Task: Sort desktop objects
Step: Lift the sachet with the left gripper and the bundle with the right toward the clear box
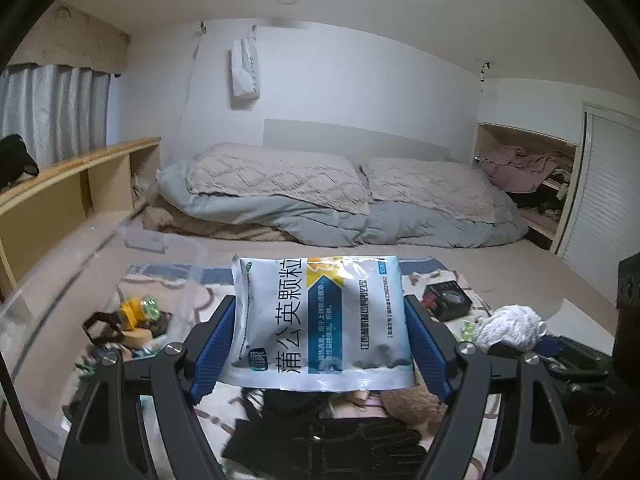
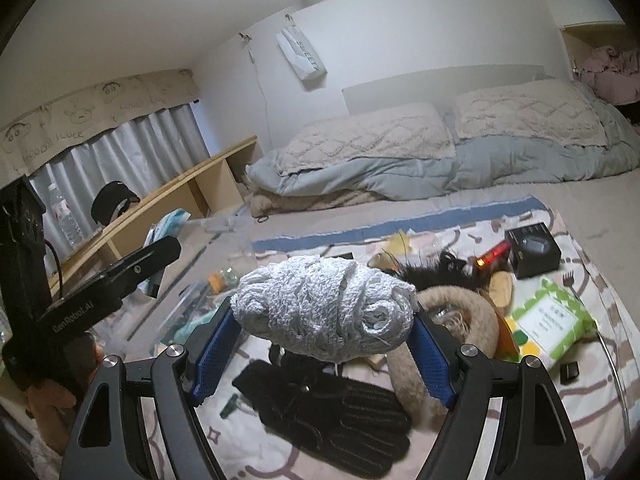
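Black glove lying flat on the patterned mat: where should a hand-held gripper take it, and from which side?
Probably the cuff end of the black glove, coming from above. It lies flat on the patterned mat, fingers splayed, so a side approach finds no edge. The cuff sits up under the held white bundle.

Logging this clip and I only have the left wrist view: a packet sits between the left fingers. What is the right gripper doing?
Observer: The right gripper is shut on a white bundle of knitted cloth, held clear of the patterned mat.
Operator: What lies right under it? My packet blocks that area.
Observer: A black glove, flat on the mat, fingers spread.
Operator: Anything to the right that I can't see?
Observer: A green and white wipes pack, with a fork just beyond it.
Operator: And behind my left side?
Observer: A clear water bottle stands by the curtain.
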A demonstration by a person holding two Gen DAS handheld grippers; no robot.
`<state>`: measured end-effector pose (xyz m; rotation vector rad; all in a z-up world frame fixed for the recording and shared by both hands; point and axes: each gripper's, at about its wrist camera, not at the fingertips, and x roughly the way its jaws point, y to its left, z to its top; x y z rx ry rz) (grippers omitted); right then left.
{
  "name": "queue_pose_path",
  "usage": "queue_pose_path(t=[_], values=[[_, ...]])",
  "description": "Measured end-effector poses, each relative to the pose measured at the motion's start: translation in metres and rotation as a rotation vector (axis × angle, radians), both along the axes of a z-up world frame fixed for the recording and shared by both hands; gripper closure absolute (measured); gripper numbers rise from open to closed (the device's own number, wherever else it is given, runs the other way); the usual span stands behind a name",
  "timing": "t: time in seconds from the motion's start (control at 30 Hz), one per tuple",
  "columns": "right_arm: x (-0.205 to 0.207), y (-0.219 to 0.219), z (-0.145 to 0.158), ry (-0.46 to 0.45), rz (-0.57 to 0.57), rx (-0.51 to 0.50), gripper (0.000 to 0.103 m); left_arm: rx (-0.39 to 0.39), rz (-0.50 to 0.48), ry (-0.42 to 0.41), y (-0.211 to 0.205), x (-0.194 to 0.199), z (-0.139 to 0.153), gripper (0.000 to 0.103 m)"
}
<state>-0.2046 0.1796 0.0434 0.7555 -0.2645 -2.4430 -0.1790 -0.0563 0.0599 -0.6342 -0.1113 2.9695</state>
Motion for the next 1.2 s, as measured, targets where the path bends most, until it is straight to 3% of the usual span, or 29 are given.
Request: queue_pose_path(t=[0.27,1.2], values=[[-0.011,-0.020,0.006,0.000,0.003,-0.005,0.023,-0.018,0.087,0.030,-0.031,-0.008,-0.002,0.023],[-0.017,-0.124,0.007,-0.029,0.126,0.082,0.023,0.084,0.320,-0.027,-0.155,-0.006,-0.038,0.023]])
